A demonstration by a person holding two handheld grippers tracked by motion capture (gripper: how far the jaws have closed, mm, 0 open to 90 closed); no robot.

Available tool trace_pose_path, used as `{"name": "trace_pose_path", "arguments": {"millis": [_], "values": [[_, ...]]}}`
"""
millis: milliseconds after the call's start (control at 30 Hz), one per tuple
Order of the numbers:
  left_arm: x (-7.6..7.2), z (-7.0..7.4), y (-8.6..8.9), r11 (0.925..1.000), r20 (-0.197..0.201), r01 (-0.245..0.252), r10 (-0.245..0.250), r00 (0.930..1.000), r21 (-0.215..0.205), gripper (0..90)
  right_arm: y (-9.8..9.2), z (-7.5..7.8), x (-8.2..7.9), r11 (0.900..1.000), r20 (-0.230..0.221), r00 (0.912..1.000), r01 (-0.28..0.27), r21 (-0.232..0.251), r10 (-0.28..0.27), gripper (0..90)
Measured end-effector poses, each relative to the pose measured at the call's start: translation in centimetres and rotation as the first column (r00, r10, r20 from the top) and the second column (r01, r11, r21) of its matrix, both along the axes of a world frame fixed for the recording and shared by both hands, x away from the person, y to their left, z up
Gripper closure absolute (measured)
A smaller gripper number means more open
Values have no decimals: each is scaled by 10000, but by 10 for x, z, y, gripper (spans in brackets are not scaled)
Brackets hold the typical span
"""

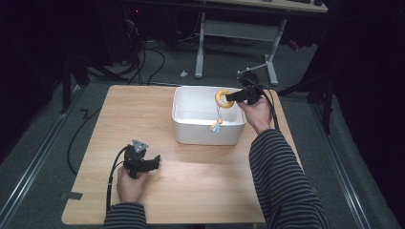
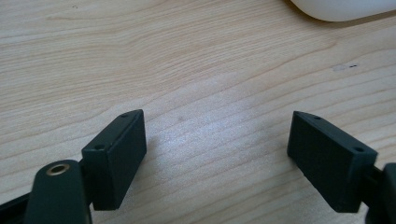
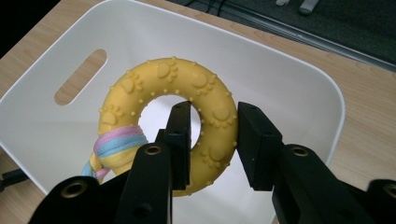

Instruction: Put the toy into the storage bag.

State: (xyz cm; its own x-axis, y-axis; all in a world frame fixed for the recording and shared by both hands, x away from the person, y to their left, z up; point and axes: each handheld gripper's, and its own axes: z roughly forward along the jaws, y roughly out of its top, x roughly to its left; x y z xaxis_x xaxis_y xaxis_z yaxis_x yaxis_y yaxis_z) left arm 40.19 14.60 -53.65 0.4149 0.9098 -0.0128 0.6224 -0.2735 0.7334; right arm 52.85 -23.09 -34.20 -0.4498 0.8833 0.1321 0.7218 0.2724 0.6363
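The right claw (image 3: 212,144) is gripping the yellow paw-print ring toy (image 3: 210,100) over the white bin (image 3: 299,70), its tassel probably already dipping inside, so the person is best lowering before releasing, while the left claw (image 2: 215,158) is lying released on the counter (image 2: 196,60).

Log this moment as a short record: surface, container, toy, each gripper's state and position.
surface: wooden table
container: white bin, handle slot in one wall, on the table's far half
toy: yellow ring with paw prints and a pastel rope tied on, held above the bin
right gripper: shut on the ring, one jaw through its hole
left gripper: open, jaws apart over bare wood, near the table's front left
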Motion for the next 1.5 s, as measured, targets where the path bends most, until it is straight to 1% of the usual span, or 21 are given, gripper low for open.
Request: {"name": "trace_pose_path", "arguments": {"millis": [200,233,400,467,567,633,667,733,767,800,833,867,900,933,967,1067,1100,1233,1300,1367,1500], "values": [[0,0,0,10000,5,-5,5,10000,-4,199,1,-6,9,9995,-242,9992,306,-15,-307,676],[0,0,0,10000,5,-3,3,10000,-3,199,0,-9,11,9988,-334,9983,482,63,-480,676],[0,0,0,10000,7,-6,6,10000,-10,199,-3,-14,16,9973,-505,9961,727,135,-719,676],[0,0,0,10000,3,0,0,10000,-12,199,-3,-17,19,9967,-575,9951,813,46,-809,676],[0,0,0,10000,5,-1,1,10000,-13,199,-1,-23,22,9955,-575,9941,907,-290,-923,676],[0,0,0,10000,3,0,0,10000,-12,199,0,-25,23,9947,-611,9932,972,-326,-991,676],[0,0,0,10000,3,0,0,10000,-12,199,0,-25,23,9947,-611,9932,972,-326,-991,676],[0,0,0,10000,-4,5,-5,10000,-9,199,1,-27,24,9940,-586,9932,981,-476,-1008,676],[0,0,0,10000,-12,7,-7,10000,-9,199,2,-29,24,9933,-580,9932,974,-628,-1011,676],[0,0,0,10000,-12,7,-7,10000,-9,199,2,-29,24,9933,-580,9932,974,-628,-1011,676],[0,0,0,10000,-6,3,-3,10000,-11,199,3,-30,24,9917,-615,9927,982,-833,-1035,676],[0,0,0,10000,-6,3,-3,10000,-11,199,3,-30,24,9917,-615,9927,982,-833,-1035,676],[0,0,0,10000,-2,2,-2,10000,-12,199,4,-32,23,9901,-623,9927,961,-1026,-1028,676],[0,0,0,10000,-2,2,-2,10000,-12,199,4,-32,23,9901,-623,9927,961,-1026,-1028,676],[0,0,0,10000,12,-3,3,10000,-11,199,4,-34,22,9893,-595,9934,903,-1144,-976,676],[0,0,0,10000,8,-1,1,10000,-9,199,4,-35,21,9889,-610,9939,834,-1231,-914,676],[0,0,0,10000,3,2,-2,10000,-6,199,5,-37,19,9874,-632,9943,764,-1385,-858,676],[0,0,0,10000,1,3,-3,10000,-15,199,5,-40,17,9873,-674,9948,658,-1448,-762,675],[0,0,0,10000,5,1,-1,10000,-15,200,5,-43,14,9856,-763,9952,490,-1616,-620,675],[0,0,0,10000,1,-1,1,10000,-15,199,5,-44,12,9848,-776,9953,447,-1677,-584,675],[0,0,0,10000,1,-4,4,10000,-18,200,5,-45,7,9857,-837,9956,280,-1664,-424,675]]}}
